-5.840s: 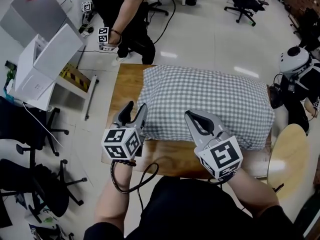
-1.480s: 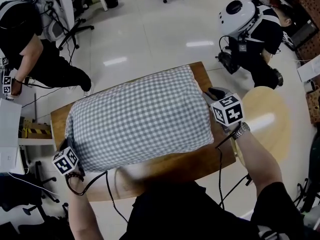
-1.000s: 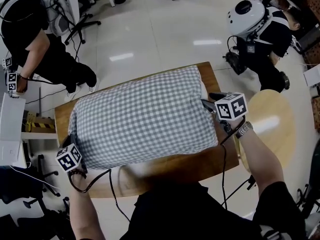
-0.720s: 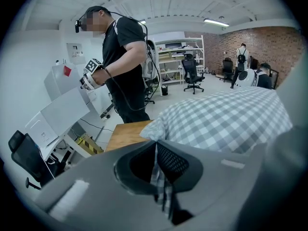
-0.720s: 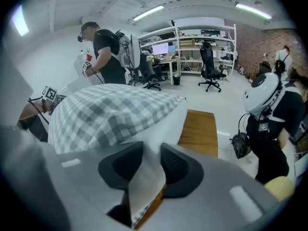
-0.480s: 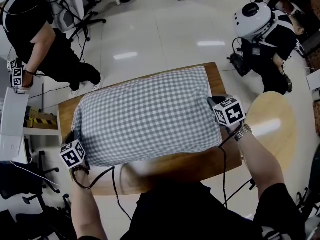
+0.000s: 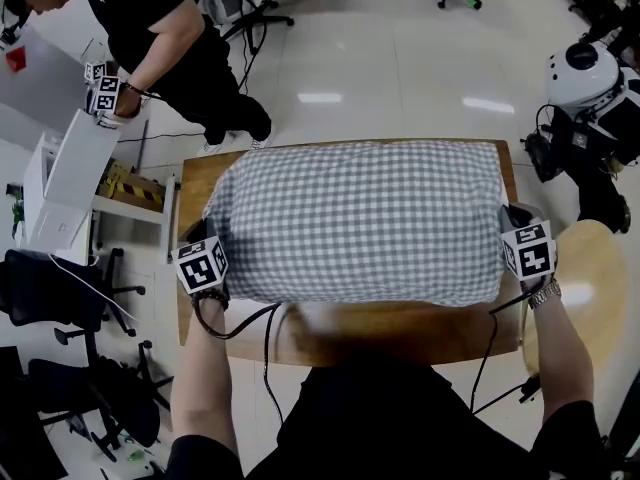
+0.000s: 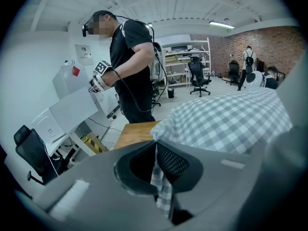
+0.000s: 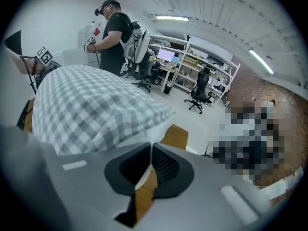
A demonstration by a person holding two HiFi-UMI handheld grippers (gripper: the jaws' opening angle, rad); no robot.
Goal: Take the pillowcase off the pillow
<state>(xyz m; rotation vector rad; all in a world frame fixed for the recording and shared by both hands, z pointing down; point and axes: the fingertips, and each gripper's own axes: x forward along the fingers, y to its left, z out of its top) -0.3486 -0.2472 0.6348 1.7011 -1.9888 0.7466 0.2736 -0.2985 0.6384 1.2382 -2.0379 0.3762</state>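
Between clamped jaws, the left gripper (image 8: 156, 148) pinched the pillowcase (image 7: 360, 218), the right gripper (image 9: 150, 150) the pillow corner (image 9: 139, 138), presumably for pulling apart.

Glossy white tiled floor (image 7: 400, 58) around brown rectangular wooden table (image 7: 420, 333). At 3 o'clock, round pale wooden tabletop (image 7: 600, 278); at 9 o'clock, white box-shaped cabinets (image 7: 60, 188), black swivel office chairs (image 7: 60, 298). Beyond, red brick wall (image 8: 240, 44), white metal shelving (image 8: 185, 57), lit ceiling tube lamp (image 9: 168, 18).

The pillowcase (image 7: 360, 218) hides most of the pillow (image 9: 137, 131); the head view hides tips of left tool (image 8: 155, 153) and right tool (image 9: 150, 153).
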